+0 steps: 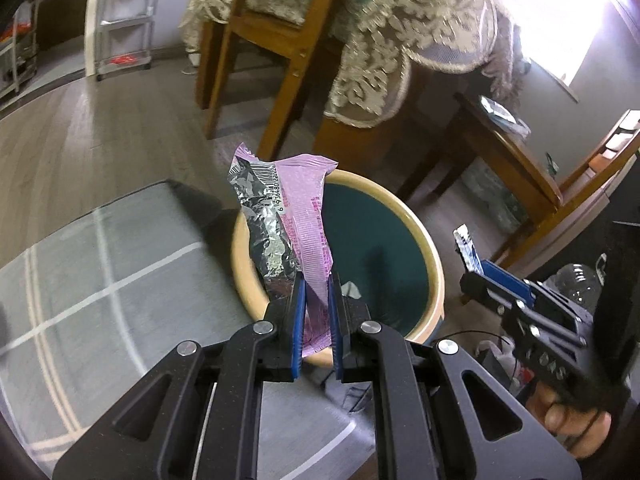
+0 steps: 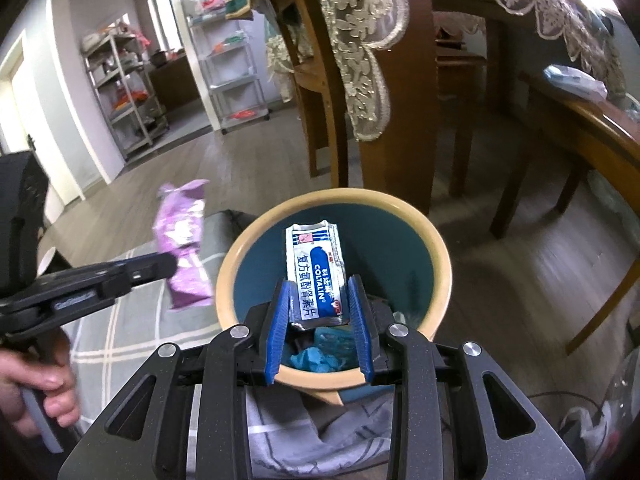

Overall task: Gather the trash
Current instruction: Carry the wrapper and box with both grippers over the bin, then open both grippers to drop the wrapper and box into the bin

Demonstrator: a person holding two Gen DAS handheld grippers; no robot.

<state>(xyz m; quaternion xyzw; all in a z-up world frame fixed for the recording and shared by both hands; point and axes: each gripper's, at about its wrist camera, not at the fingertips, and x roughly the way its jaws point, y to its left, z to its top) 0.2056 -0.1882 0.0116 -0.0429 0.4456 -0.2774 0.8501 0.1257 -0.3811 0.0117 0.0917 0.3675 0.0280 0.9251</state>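
My left gripper [image 1: 317, 296] is shut on a pink and silver foil wrapper [image 1: 288, 216], which stands up over the near left rim of the round bin [image 1: 434, 264], cream-rimmed and dark green inside. My right gripper [image 2: 320, 296] is shut on a blue and white blister pack [image 2: 316, 276], held above the bin [image 2: 440, 240]. In the right wrist view the left gripper [image 2: 168, 268] and the pink wrapper [image 2: 182, 240] hang left of the bin. The right gripper [image 1: 480, 268] with the blister pack [image 1: 466, 248] shows at the right of the left wrist view.
Blue crumpled trash [image 2: 316, 354] lies inside the bin. A grey checked rug [image 1: 100, 272] covers the floor on the left. Wooden chairs [image 1: 280, 52] and a table with a lace cloth [image 1: 400, 40] stand behind the bin. A clear plastic bottle [image 1: 576, 284] lies at the right.
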